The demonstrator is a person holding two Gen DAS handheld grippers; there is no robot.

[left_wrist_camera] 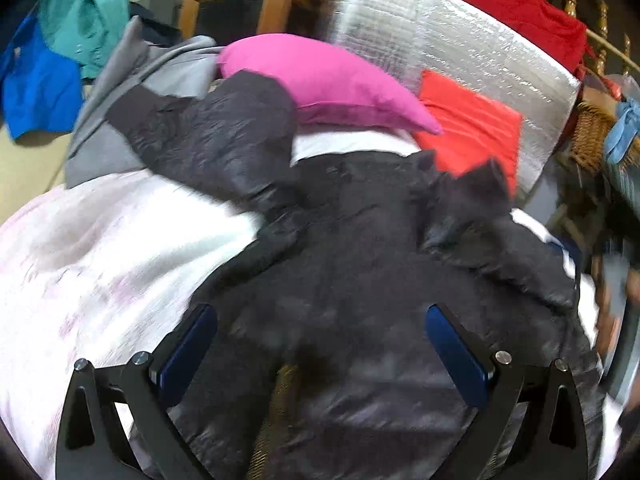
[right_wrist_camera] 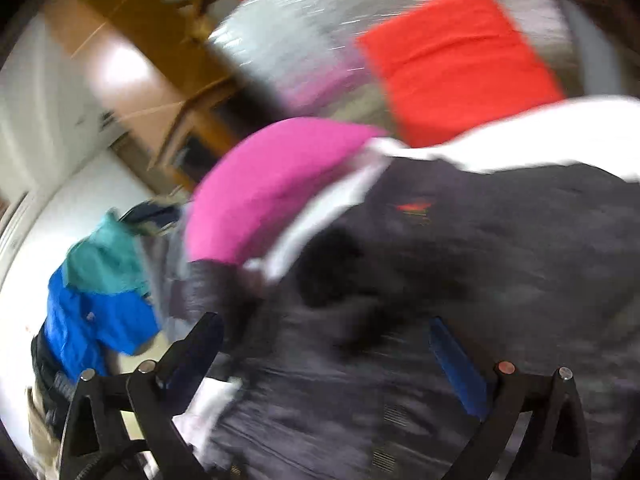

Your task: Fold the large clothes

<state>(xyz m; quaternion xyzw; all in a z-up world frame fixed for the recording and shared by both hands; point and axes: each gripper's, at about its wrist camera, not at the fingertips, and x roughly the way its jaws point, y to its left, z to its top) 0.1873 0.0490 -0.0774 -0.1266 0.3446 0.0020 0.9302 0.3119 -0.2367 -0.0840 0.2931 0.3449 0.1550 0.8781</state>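
Both grippers, left [left_wrist_camera: 320, 340] and right [right_wrist_camera: 324, 352], spread over black jacket [left_wrist_camera: 360, 272] below pink pillow [left_wrist_camera: 320, 76] (blurry): next, pinch a sleeve.

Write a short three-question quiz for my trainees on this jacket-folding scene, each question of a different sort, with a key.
1. True or false: the left hand-held gripper is shut on the black jacket.
2. Multiple choice: which pillow touches the jacket's raised sleeve in the left wrist view? A) the pink pillow B) the red pillow C) neither
3. Fill in: behind both pillows stands a ______ foil-like panel.

Key
1. False: its jaws stand wide apart, and so do those of the right hand-held gripper.
2. A
3. silver
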